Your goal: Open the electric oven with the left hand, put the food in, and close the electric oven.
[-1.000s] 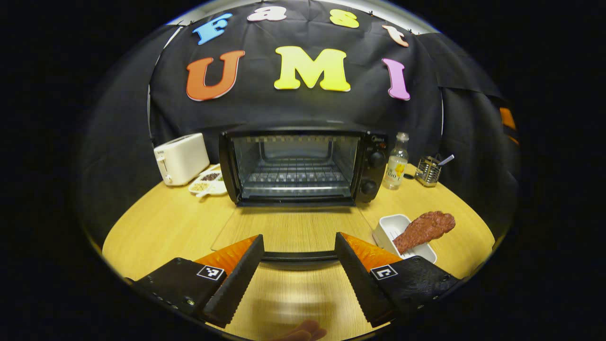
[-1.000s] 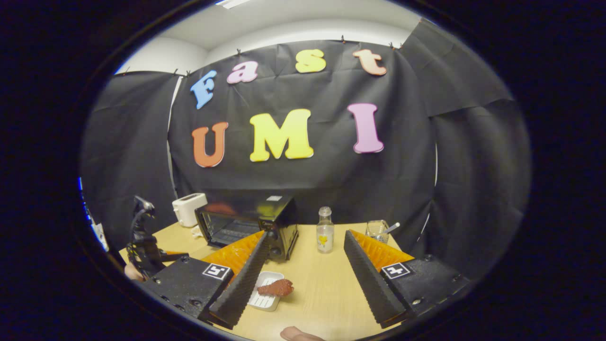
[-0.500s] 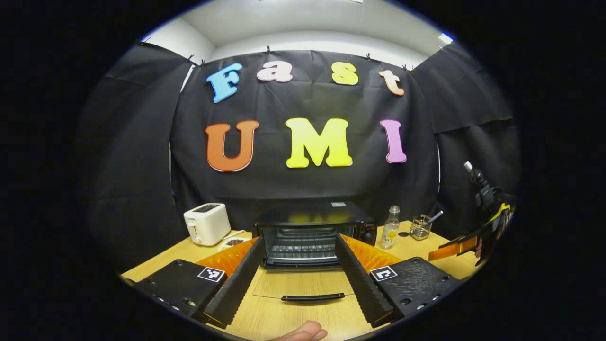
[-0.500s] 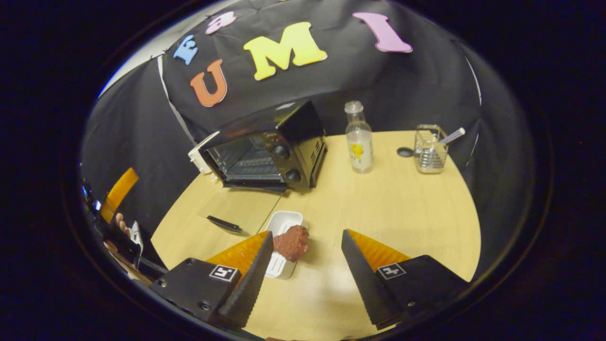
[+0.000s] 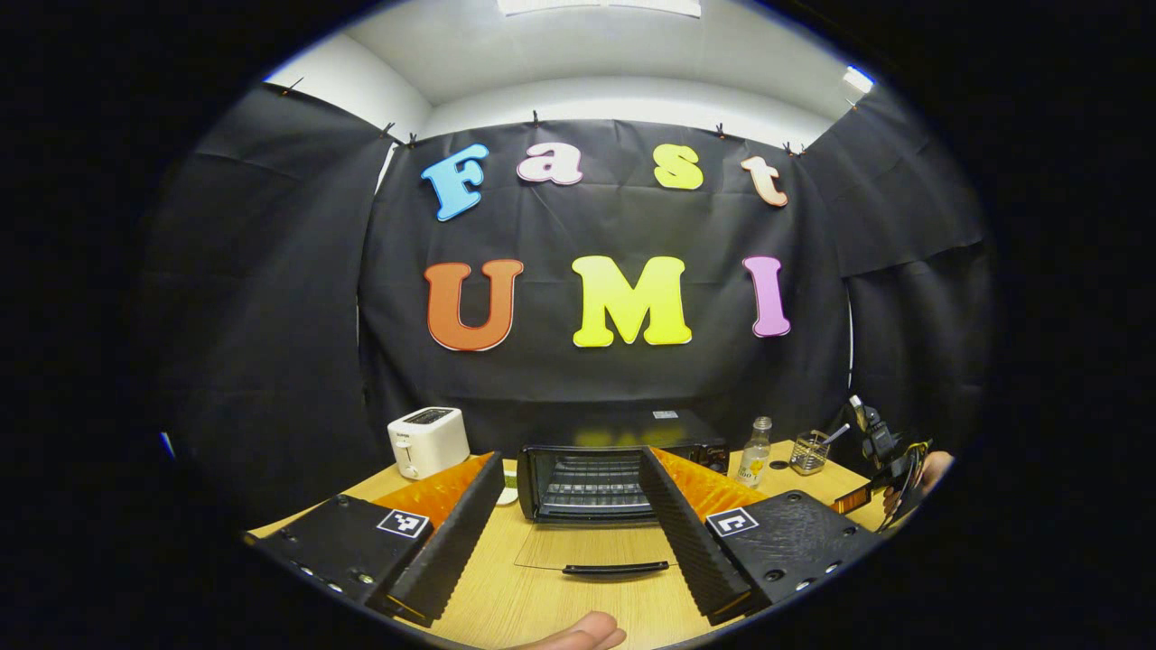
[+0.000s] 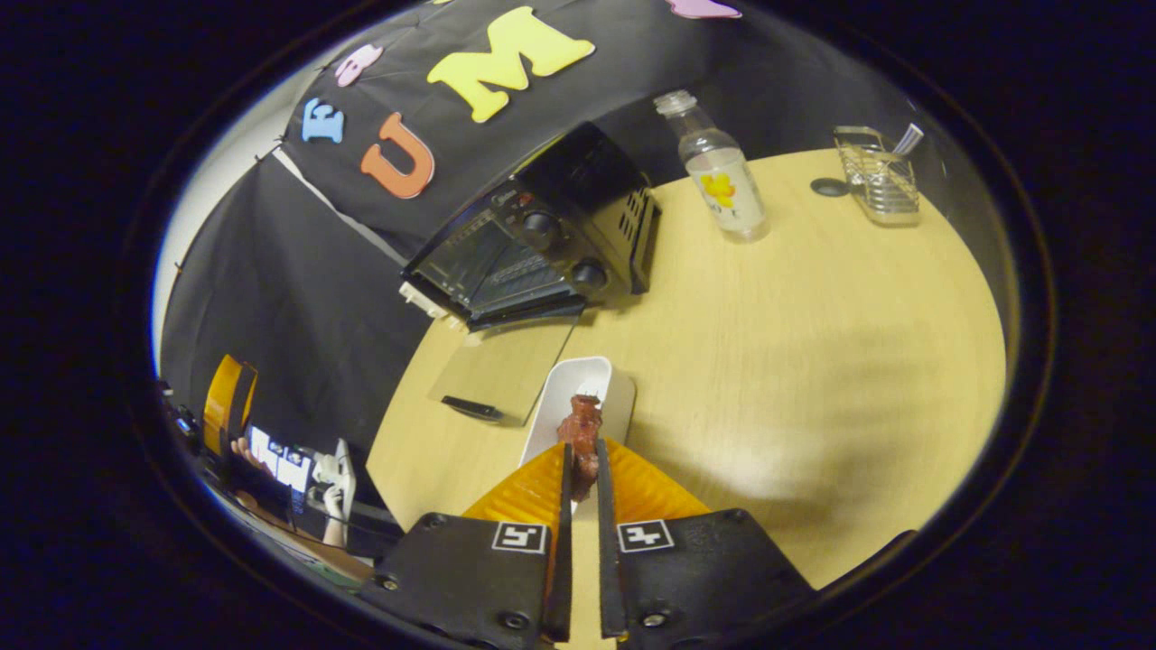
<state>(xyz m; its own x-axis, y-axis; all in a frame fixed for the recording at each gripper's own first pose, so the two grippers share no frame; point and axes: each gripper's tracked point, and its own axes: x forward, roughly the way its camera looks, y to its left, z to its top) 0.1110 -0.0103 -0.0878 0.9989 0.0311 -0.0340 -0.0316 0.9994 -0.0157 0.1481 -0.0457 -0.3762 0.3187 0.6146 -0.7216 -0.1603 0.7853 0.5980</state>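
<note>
Oven open, right gripper jaws clamp the food, left gripper jaws wide; next, carry it inside.

Lighting: dim booth, ceiling panel glowing overhead | Shadows: soft, broad on table | Distortion: strong fisheye bending at edges | Focus: mostly sharp, rims slightly soft
</note>
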